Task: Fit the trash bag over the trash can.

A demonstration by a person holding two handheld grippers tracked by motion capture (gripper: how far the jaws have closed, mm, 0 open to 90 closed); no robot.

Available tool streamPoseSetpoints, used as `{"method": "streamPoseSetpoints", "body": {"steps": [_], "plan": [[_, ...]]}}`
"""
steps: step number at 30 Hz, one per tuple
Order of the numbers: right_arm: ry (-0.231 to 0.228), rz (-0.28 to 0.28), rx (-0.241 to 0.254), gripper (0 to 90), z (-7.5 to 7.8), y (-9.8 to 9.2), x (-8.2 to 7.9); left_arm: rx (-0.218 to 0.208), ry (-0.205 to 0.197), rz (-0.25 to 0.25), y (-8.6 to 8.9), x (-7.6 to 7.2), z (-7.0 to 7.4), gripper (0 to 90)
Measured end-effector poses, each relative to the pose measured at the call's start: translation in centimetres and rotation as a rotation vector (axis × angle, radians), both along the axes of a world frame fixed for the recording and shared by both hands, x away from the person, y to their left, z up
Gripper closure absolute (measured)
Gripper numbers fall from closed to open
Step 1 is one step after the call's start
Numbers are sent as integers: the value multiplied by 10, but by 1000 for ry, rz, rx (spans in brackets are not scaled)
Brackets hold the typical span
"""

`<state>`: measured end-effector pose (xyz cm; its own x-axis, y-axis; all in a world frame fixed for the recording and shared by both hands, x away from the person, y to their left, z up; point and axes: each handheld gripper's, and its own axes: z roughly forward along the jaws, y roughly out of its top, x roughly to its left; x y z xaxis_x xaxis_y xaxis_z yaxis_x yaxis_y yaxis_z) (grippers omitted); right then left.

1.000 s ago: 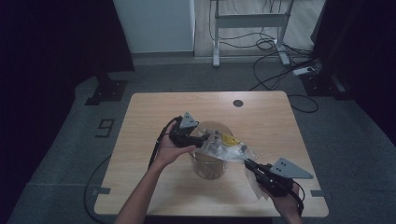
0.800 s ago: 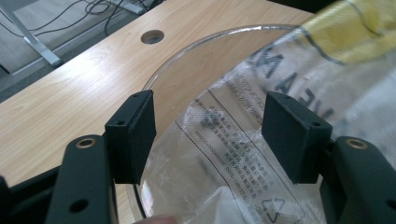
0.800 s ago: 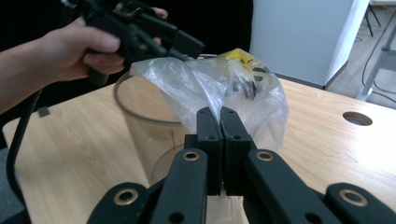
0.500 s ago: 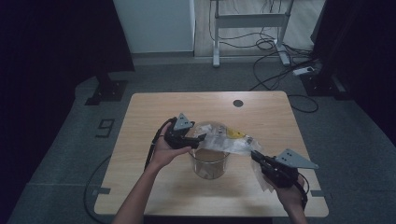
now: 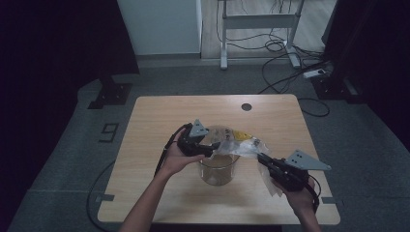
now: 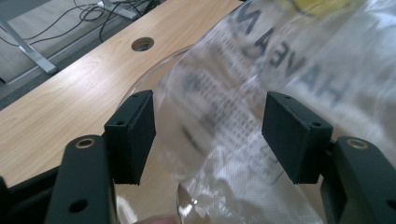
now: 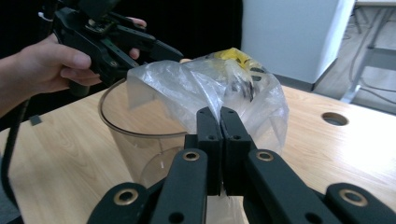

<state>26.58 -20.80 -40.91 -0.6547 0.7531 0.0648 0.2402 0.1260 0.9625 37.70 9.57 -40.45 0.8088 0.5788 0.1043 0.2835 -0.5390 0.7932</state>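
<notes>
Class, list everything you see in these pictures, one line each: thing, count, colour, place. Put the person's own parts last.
Table: one, light wood, centre, with a round hole near its far edge.
Container: one, clear, upright mid-table.
Plastic bag: one, clear with printing and a yellow patch, over the container's rim.
Desk frame: one, grey, beyond the table.
Cables: several, black, on the floor.
Left gripper: black, open around the bag.
Right gripper: black, shut on the bag.
</notes>
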Motion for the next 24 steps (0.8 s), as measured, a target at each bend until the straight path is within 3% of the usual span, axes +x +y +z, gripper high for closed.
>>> {"method": "streamPoseSetpoints", "body": {"steps": [3,8,11,19,24], "plan": [[22,13,-9,880,2,7,10,-27,20,-1,6,-1,0,347],[37,17,-24,878,4,14,18,-56,19,10,15,-2,2,344],[53,24,-33,870,3,17,23,-113,8,12,24,-6,8,345],[75,32,-20,869,-3,22,33,-149,-23,-14,31,-17,17,349],[67,28,-10,869,0,22,37,-142,-29,-27,32,-20,18,354]]}}
